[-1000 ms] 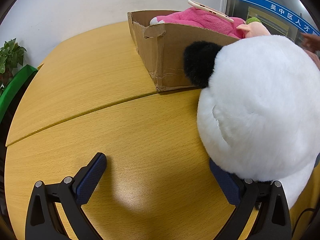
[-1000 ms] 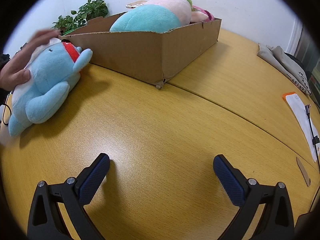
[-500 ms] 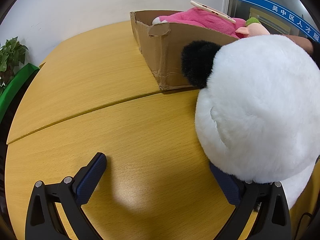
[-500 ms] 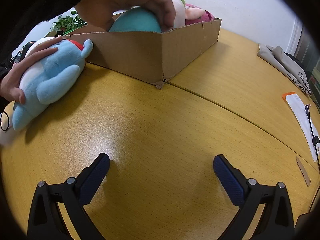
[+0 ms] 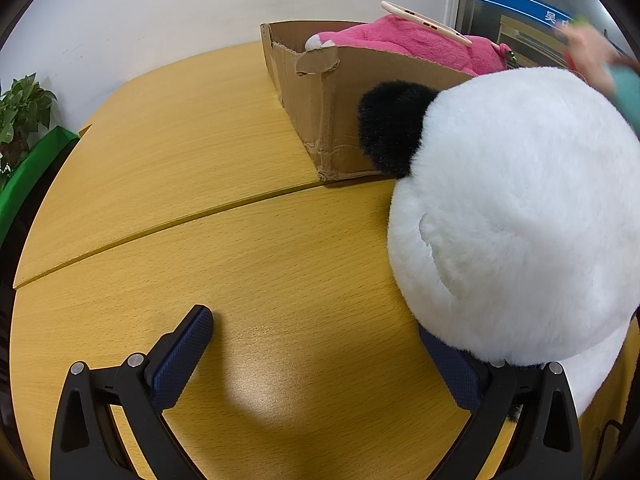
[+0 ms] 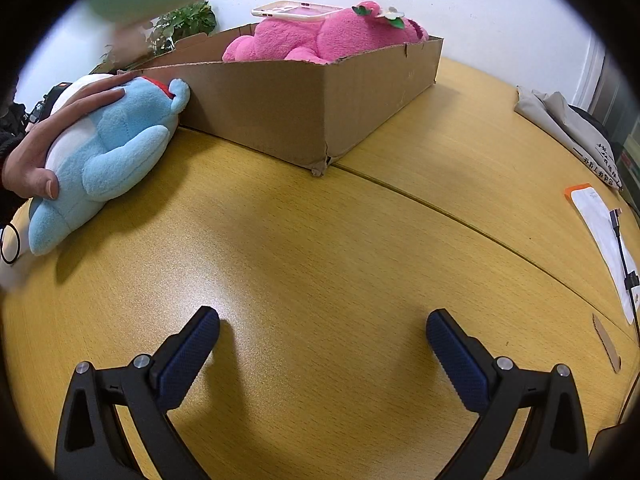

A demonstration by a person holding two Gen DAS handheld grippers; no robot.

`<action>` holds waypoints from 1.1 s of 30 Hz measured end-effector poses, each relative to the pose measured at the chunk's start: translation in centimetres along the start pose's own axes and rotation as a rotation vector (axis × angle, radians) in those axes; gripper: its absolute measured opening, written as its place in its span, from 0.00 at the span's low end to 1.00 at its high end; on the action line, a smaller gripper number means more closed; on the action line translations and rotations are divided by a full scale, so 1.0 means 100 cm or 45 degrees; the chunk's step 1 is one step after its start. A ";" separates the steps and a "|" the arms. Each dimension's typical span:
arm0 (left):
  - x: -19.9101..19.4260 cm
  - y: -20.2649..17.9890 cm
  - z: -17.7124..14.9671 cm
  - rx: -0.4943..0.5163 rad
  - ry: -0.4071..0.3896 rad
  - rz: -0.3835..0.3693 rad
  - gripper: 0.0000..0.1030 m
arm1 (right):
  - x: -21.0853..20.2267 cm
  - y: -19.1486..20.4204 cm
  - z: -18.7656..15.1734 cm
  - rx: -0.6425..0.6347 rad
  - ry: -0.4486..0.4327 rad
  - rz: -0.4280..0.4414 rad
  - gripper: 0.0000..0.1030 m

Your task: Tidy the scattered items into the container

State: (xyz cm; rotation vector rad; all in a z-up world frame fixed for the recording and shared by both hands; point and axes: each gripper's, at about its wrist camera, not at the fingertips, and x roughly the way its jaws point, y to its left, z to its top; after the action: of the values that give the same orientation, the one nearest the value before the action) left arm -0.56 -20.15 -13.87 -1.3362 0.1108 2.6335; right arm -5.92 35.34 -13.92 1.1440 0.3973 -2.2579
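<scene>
Pink plush (image 6: pixel 320 38) is already sitting in the cardboard box (image 6: pixel 304 108) mid-table, while the blue plush (image 6: pixel 108 148) and panda plush (image 5: pixel 516 216) are waiting outside against its near wall. Both grippers, left gripper (image 5: pixel 320 348) and right gripper (image 6: pixel 322 344), are gaping wide and carrying nothing; the panda is probably just brushing the left one's pad.

Curved wooden table (image 6: pixel 360 240), white wall (image 5: pixel 160 12), potted plant (image 5: pixel 20 108) behind.

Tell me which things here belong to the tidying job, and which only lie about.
Job:
brown cardboard box
pink plush toy
light blue plush toy
white plush toy with black ear

Lying about:
grey fabric bag
white paper with orange edge
potted green plant
</scene>
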 end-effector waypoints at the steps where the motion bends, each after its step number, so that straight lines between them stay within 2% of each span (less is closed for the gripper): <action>1: 0.000 0.000 0.000 0.000 0.000 0.000 1.00 | 0.000 0.000 0.000 0.000 0.000 0.000 1.00; 33: -0.001 0.000 -0.003 -0.010 -0.001 0.008 1.00 | 0.000 -0.001 0.000 0.004 0.001 -0.003 1.00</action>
State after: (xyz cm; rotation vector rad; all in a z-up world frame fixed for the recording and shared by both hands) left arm -0.29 -20.22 -13.99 -1.3395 0.1055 2.6424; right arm -5.94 35.40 -13.97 1.1465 0.3957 -2.2605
